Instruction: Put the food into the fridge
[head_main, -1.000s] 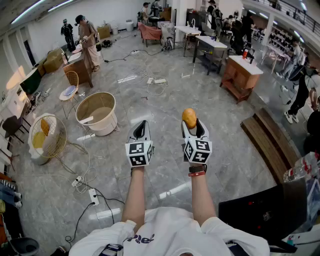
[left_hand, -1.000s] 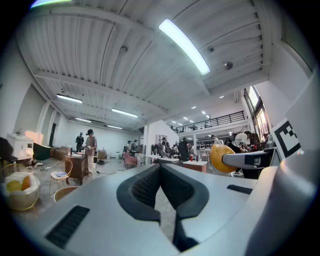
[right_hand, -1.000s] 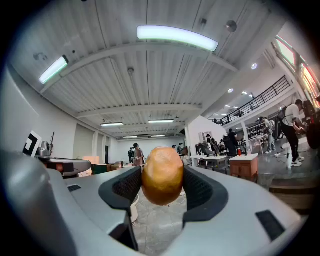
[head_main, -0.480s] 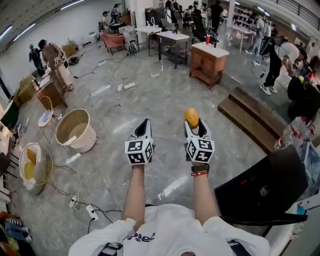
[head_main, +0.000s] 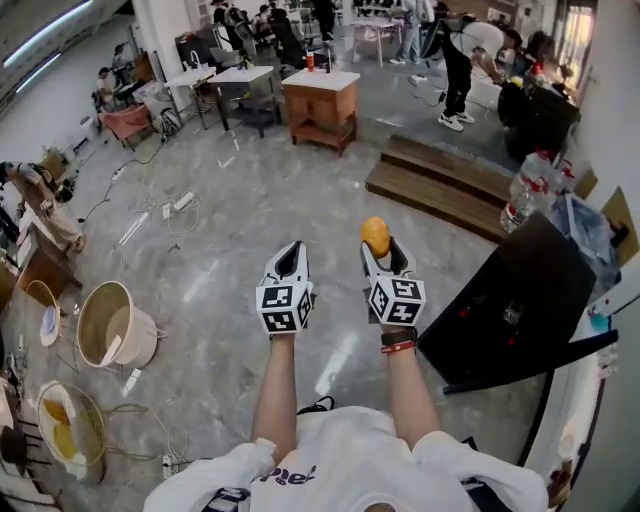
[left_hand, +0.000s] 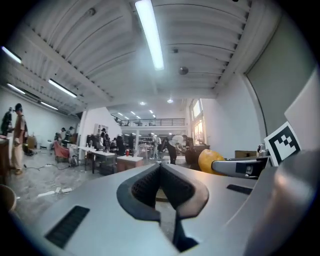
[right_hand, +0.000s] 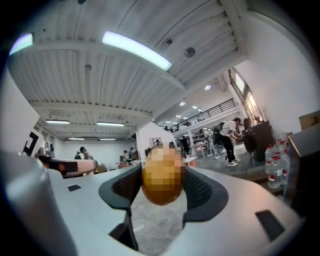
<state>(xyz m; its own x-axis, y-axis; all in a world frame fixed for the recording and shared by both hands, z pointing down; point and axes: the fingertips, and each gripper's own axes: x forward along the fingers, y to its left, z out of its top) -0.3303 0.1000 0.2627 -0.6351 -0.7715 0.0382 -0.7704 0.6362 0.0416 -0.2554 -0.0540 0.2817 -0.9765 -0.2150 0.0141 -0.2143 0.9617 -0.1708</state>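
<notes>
- The food (head_main: 375, 236), a yellow-orange egg-shaped piece, sat at the tips of the right tongs (head_main: 378, 247), held out level in front of the person and well above the floor (head_main: 250, 210).
- The right tongs (right_hand: 162, 182) gripped it with a pad against each flank, the jaws standing wide around its girth. That grip looked the same as in the earlier pictures.
- The food's (right_hand: 162, 175) long axis stood roughly upright, across the line along which the jaws close, and its top rose above the tips. A mosaic patch covered it, so which end was narrower could not be told.
- The left tongs (left_hand: 161, 175) were closed on nothing and carried alongside the right pair.
- What had changed was the surroundings. The pale tub (head_main: 115, 325) had slid to the lower left, and a dark boxy unit (head_main: 510, 300) had swung in closer at the right.
- By my reading, the person was turning right while carrying. If that unit is the fridge, the approach was nearly over, though a door would need opening, probably by the free left tongs (head_main: 290, 252).
</notes>
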